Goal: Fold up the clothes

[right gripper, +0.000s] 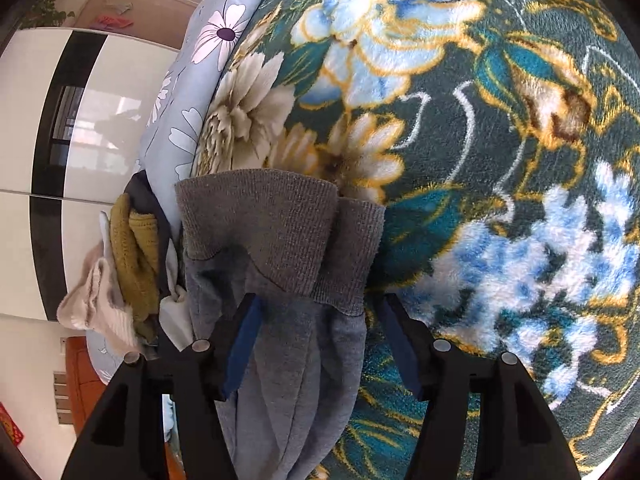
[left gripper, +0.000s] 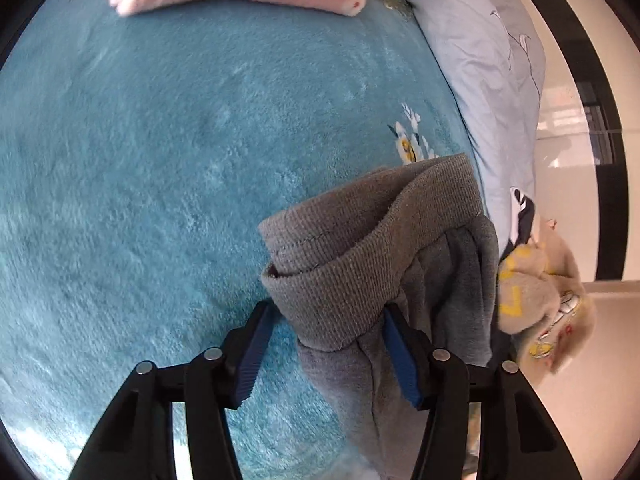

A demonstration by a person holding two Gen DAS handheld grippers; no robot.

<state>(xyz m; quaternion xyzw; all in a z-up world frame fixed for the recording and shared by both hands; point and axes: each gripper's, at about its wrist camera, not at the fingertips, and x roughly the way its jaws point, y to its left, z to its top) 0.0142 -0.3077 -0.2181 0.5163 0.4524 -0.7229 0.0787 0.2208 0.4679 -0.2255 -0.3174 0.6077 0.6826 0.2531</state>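
Straddling ribbed cuffs of grey fleece trousers, left claw and right claw gape.

the grey garment is soft matt fleece, its cuff a coarser ribbed knit. the teal blanket is plush, brushed pile; the flowered blanket is equally fuzzy. the pale blue sheet looks smooth, thin woven cloth. the left gripper is matt black plastic with ridged blue pads and small metal pins. the cabinet panels are glossy.
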